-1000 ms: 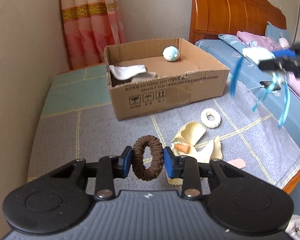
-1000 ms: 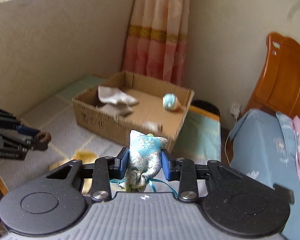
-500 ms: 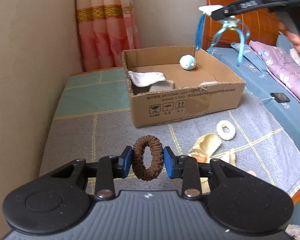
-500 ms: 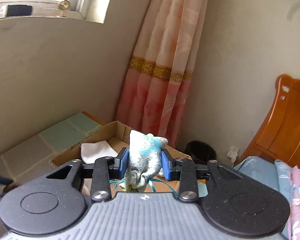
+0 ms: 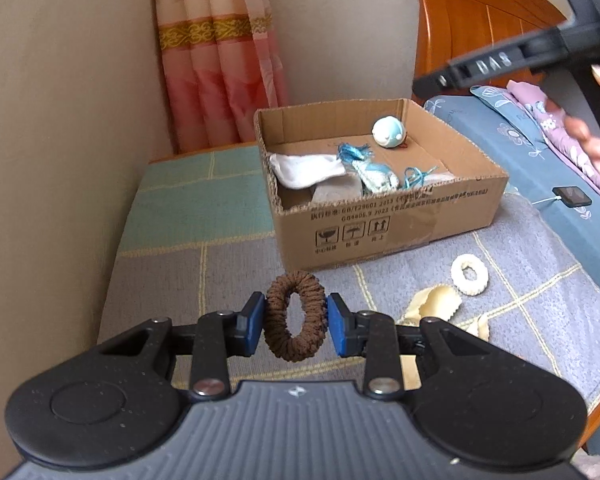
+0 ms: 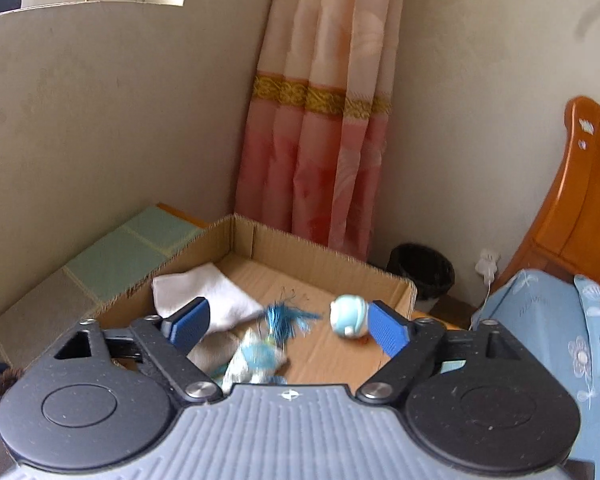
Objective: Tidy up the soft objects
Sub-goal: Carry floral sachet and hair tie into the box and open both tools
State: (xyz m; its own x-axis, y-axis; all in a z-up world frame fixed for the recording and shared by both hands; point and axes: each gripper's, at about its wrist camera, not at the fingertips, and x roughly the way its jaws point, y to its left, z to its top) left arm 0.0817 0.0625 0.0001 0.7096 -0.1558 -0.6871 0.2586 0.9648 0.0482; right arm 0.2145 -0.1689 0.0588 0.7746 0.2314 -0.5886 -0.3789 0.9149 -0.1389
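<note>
Left tool [image 5: 296, 320] is clamped on a brown scrunchie [image 5: 295, 316], hanging over the grey blanket [image 5: 228, 280] at about 6 o'clock from the box [image 5: 380, 216]. Right tool [image 6: 288, 326] is opening wide above the box with nothing between its pads; the blue pouch [image 6: 256, 356] now lies inside, beside the white sock [image 6: 208, 298] and a little blue ball [image 6: 349, 316].
</note>
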